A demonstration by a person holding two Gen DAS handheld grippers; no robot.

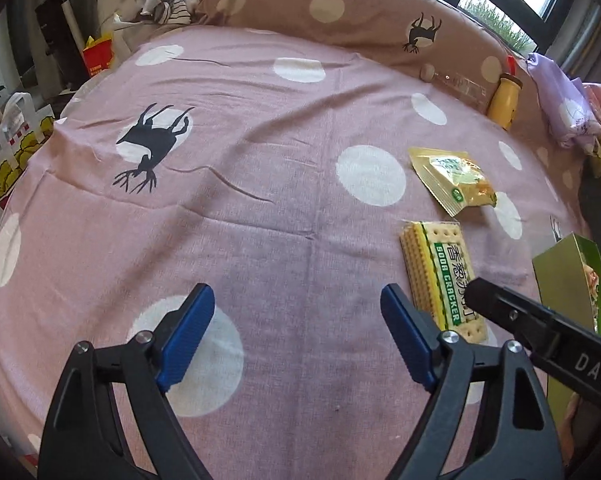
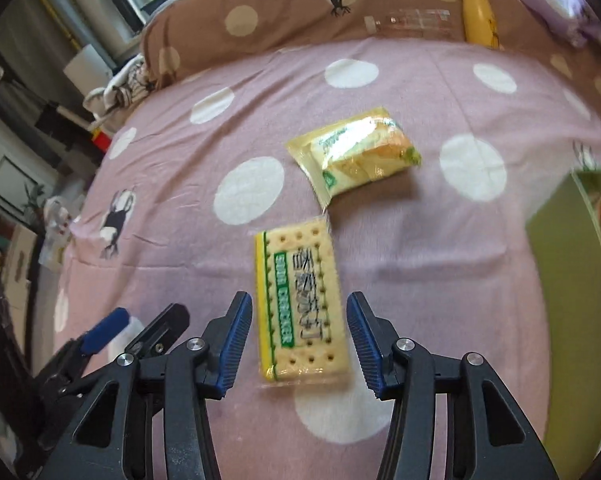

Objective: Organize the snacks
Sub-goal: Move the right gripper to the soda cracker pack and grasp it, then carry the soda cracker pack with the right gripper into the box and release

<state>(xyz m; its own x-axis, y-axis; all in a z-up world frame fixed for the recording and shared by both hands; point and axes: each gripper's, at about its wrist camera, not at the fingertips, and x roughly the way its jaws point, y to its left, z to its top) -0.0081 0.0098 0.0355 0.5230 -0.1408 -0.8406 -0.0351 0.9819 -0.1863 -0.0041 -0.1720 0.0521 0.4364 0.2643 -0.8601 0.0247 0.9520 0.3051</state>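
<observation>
One soda cracker pack (image 2: 300, 308) flat, long axis along right hand-held gripper (image 2: 298, 344), pads apart, untouched, left hand-held gripper (image 1: 298, 336) wide apart.

yellow-and-green clear-wrapped rectangular cracker pack (image 1: 440, 276): "SODA CRACKER" on green band, Chinese characters beside it | black plastic right gripper (image 1: 476, 300) body: "DAS"

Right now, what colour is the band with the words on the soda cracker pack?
Green, with white letters, on the soda cracker pack; left wrist view shows it best.
</observation>
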